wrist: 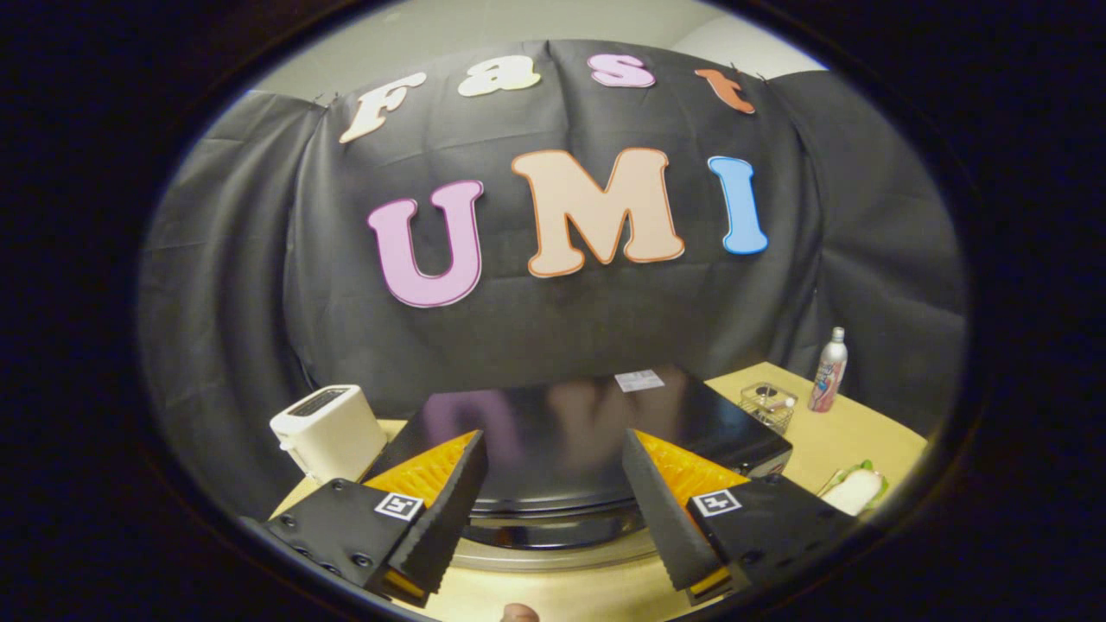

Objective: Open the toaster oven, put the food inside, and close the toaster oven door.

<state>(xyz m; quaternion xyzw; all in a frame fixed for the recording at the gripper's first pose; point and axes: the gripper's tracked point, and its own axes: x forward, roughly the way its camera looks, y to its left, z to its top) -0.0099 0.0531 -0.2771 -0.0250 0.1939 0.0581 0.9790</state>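
A glossy black toaster oven [570, 432] stands on the wooden table just ahead of my fingers, and I look down on its top. Its front edge and a silver handle bar [553, 553] show between the fingers; the door's state I cannot tell from here. My gripper [553, 462] is open, its fingers spread wide above the oven's front edge with nothing between them. The food [855, 490], a pale sandwich with green leaves, lies on the table to the right of the right finger.
A white slot toaster [328, 429] stands left of the oven. Right of the oven sit a small clear box [767, 404] and a slim bottle [828, 371]. The wooden table [829, 441] has bare room at the right.
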